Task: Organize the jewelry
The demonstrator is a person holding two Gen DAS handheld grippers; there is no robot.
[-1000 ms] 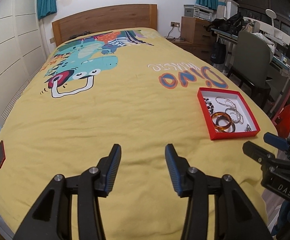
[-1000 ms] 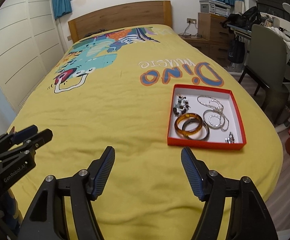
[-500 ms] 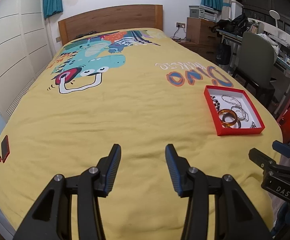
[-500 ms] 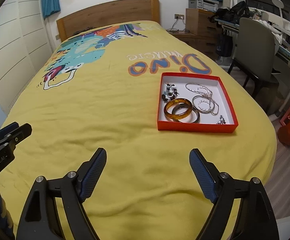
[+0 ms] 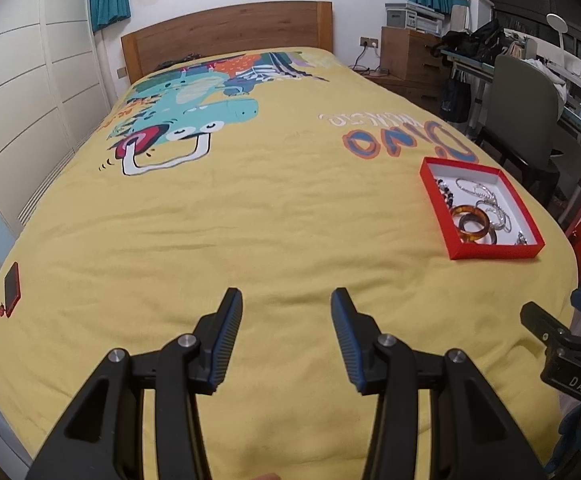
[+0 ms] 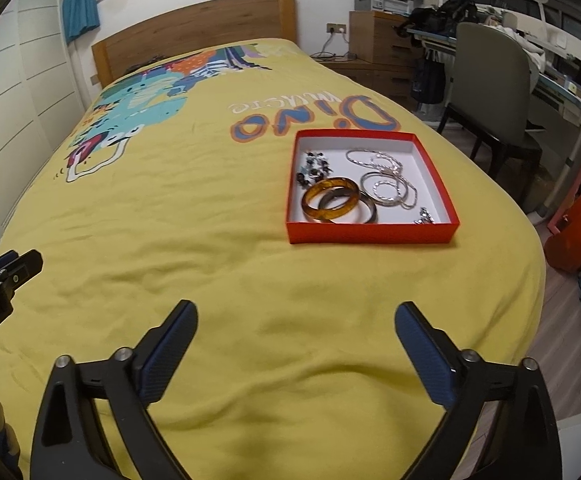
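Observation:
A red tray (image 6: 370, 237) with a white inside sits on the yellow bed near its right edge; it also shows in the left wrist view (image 5: 494, 255). In it lie an amber bangle (image 6: 330, 199), a dark bangle (image 6: 366, 212), silver chains (image 6: 386, 176), dark beads (image 6: 312, 166) and a small silver piece (image 6: 424, 216). My right gripper (image 6: 294, 320) is open and empty, above the bed in front of the tray. My left gripper (image 5: 286, 304) is open and empty, to the left of the tray, over bare bedcover.
A red phone (image 5: 11, 289) lies at the bed's left edge. A chair (image 6: 486, 92) and a desk (image 6: 562, 80) stand right of the bed, with an orange bag (image 6: 574, 232) on the floor. The wooden headboard (image 6: 194, 32) is at the far end.
My right gripper has opened wider. Both views have pulled back a little and shifted, so the tray sits further right in the left view. No jewelry has moved.

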